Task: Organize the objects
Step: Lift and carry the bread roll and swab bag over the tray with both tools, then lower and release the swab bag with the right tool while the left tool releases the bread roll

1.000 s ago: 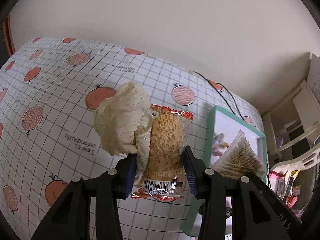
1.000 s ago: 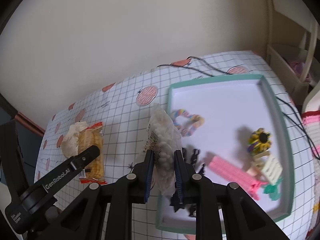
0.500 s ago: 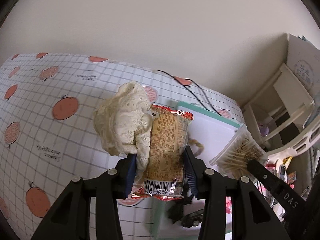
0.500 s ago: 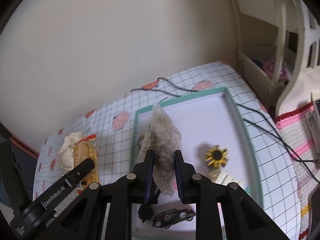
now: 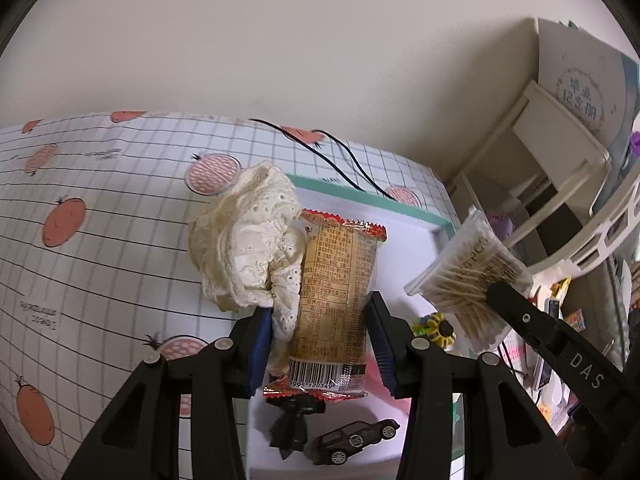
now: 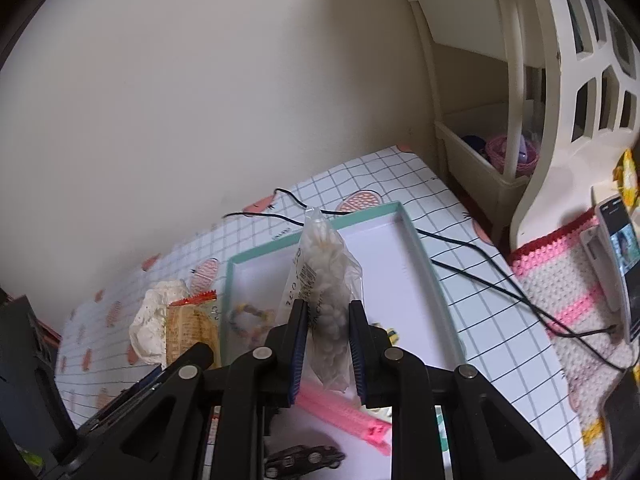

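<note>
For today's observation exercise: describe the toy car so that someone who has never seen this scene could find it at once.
Start at the teal-rimmed tray on the checked tablecloth. At its near end, below the pink zipper, lies the toy car. It is the only dark thing there with silver wheels; its neighbours are brightly coloured.

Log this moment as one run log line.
left gripper: shut on snack packet and lace cloth | right gripper: shut on cotton swab bag | both above tray
</note>
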The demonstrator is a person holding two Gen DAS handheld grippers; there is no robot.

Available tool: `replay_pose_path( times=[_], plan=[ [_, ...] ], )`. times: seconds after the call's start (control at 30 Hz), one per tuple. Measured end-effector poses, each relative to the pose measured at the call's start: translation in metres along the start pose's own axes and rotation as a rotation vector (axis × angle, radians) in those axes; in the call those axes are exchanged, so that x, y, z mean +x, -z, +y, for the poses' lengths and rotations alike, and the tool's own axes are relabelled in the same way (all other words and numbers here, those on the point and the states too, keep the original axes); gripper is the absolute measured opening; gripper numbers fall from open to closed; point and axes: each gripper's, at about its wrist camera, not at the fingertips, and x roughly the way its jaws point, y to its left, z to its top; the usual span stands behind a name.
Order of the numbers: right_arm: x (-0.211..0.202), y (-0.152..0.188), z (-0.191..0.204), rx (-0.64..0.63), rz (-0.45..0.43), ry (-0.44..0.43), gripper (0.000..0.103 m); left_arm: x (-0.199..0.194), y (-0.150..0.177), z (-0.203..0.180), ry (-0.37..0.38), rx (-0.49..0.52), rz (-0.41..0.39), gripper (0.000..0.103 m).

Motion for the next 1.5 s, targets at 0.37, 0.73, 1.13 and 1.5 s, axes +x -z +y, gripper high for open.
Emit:
replay_pose_path(
  times=[0.37, 0.73, 1.13, 1.5],
  plan=[
    [0.016, 0.006, -0.003, -0.009, 0.030, 0.013, 0.022, 0.017, 0.007, -0.005, 0.014, 0.011, 0.032, 0.047],
    [0.029, 0.005, 0.006, -0.031, 0.069, 0.031, 0.023, 0.029, 0.010, -0.006, 0.021, 0.021, 0.052, 0.047],
    [0.031, 0.007, 0.011, -0.045, 0.075, 0.036, 0.023, 0.028, 0.011, -0.004, 0.032, 0.031, 0.053, 0.054],
    [0.025, 0.006, 0.012, -0.047, 0.053, 0.043, 0.023, 0.025, 0.008, -0.001, 0.035, 0.028, 0.039, 0.061]
  ],
)
